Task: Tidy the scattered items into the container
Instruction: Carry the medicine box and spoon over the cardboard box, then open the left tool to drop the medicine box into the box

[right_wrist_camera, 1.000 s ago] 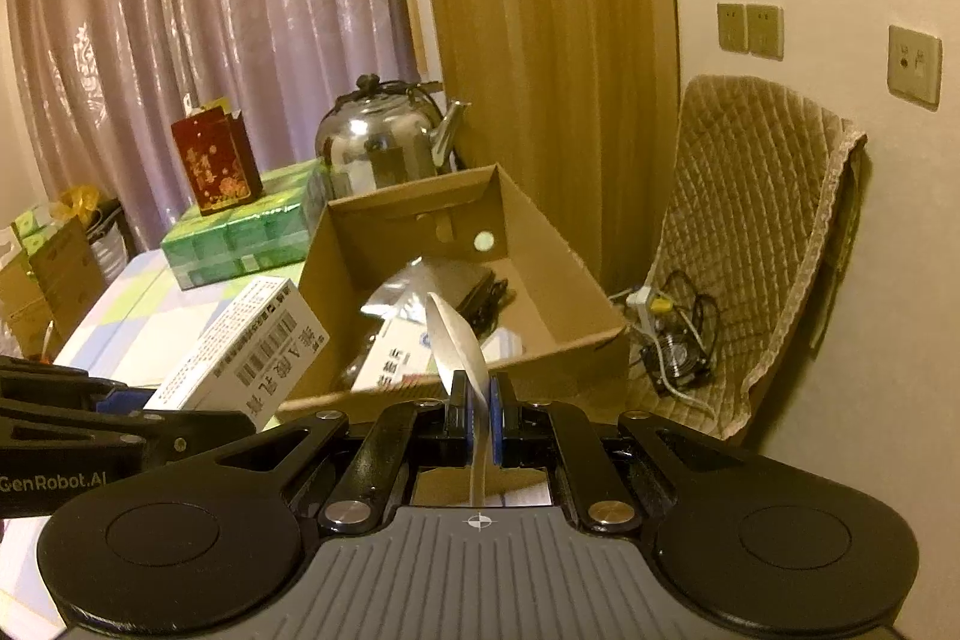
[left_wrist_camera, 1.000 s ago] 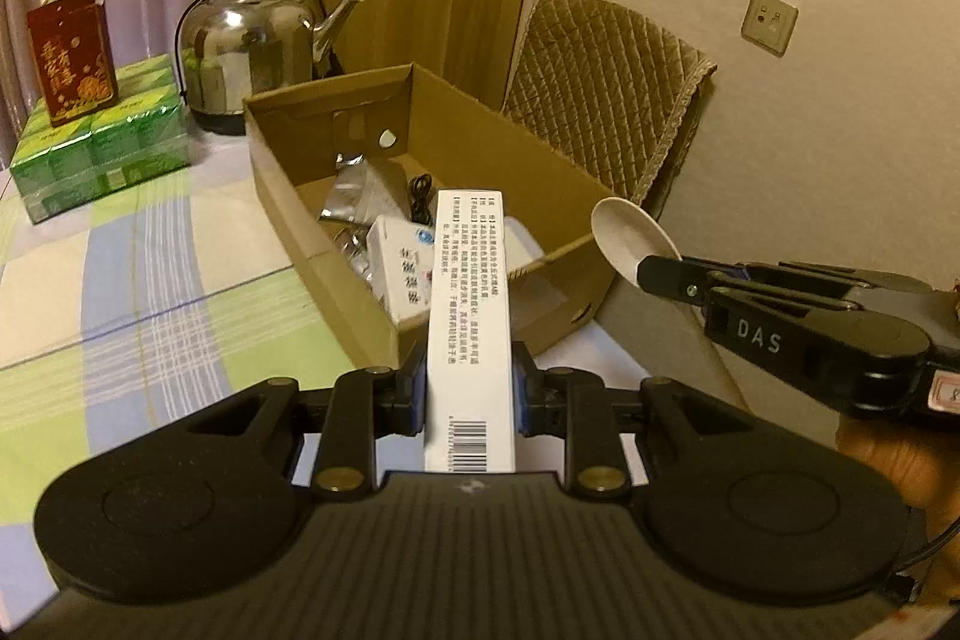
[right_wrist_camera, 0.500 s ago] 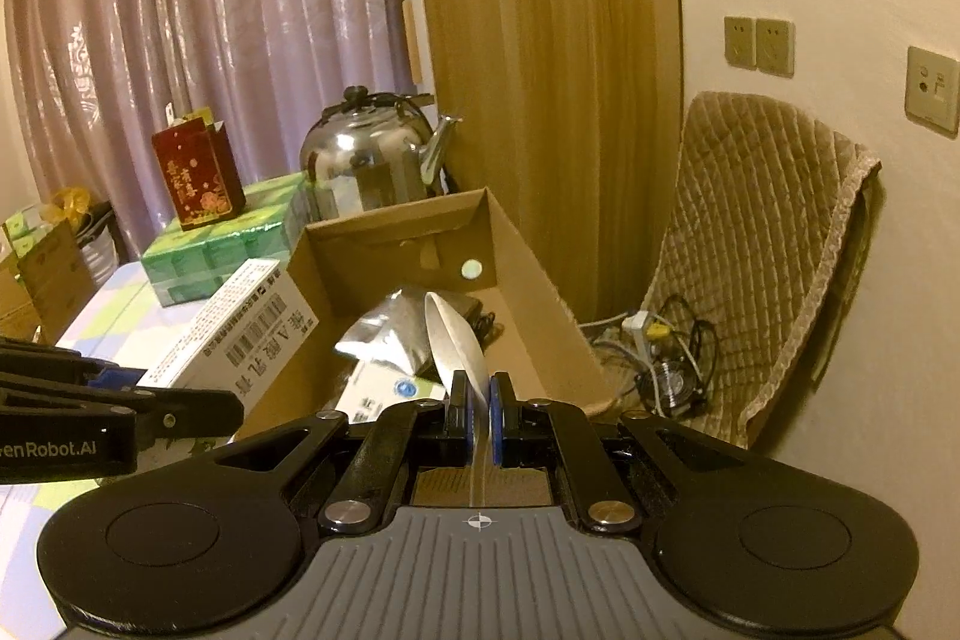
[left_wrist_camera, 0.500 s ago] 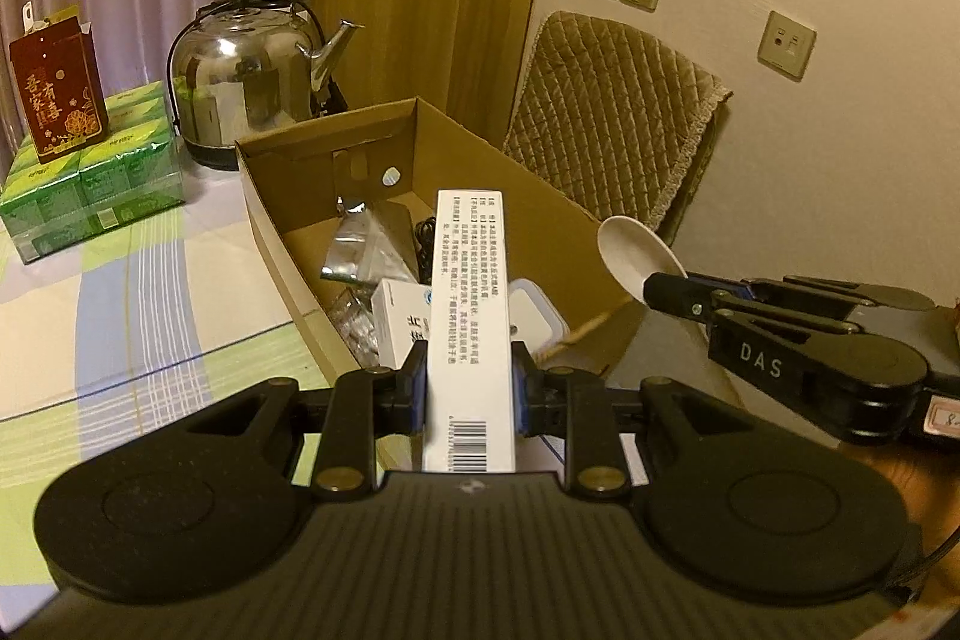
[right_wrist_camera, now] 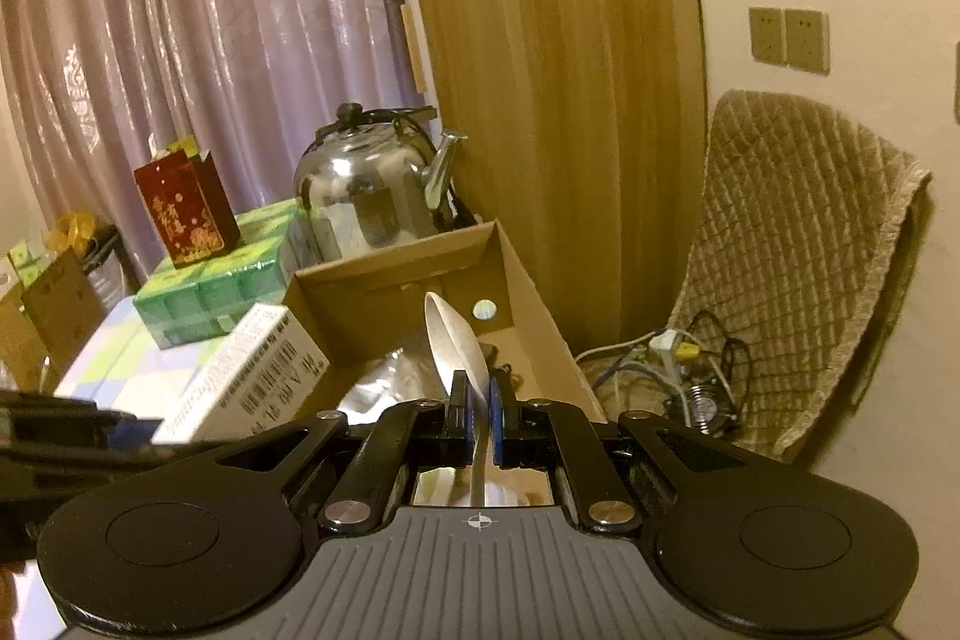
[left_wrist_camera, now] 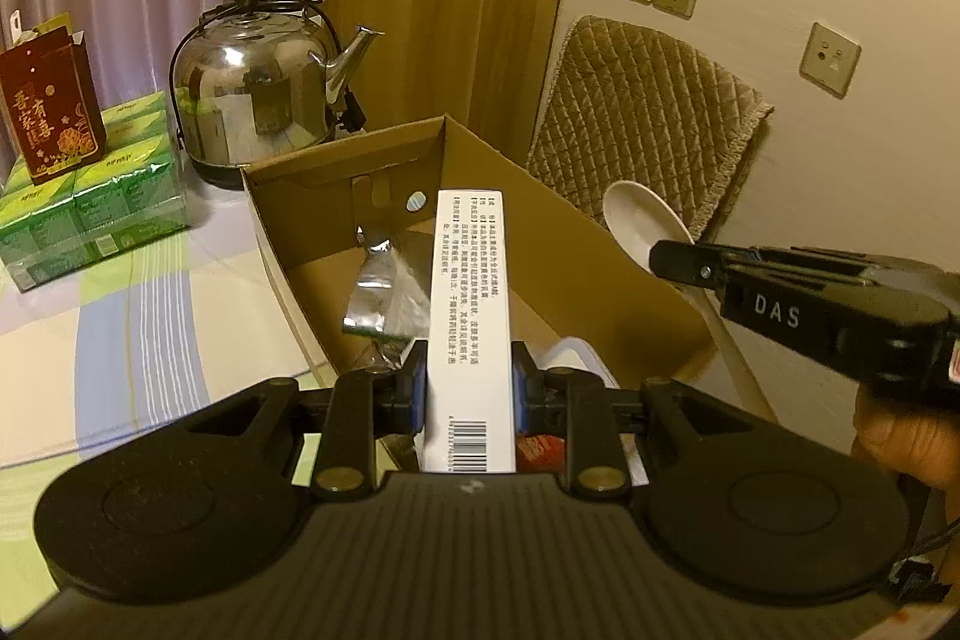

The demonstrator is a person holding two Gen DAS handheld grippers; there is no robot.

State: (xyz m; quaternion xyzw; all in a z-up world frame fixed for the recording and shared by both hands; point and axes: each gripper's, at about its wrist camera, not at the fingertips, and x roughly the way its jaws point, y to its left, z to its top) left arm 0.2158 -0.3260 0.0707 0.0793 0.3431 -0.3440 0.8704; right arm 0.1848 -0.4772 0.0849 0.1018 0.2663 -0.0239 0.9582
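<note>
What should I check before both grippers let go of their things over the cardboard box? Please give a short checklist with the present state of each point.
1. Left gripper holds the white carton firmly: ok, pads press on both sides.
2. Right gripper holds the white spoon firmly: ok, pads closed on its handle.
3. Carton is above the open cardboard box: ok in the left wrist view, it points over the opening.
4. Spoon is above the box: cannot tell; in the left wrist view it looks near the right wall.
5. Room inside the box: ok, bare floor shows beside the silver pouch.
6. The two grippers are apart: ok.
</note>
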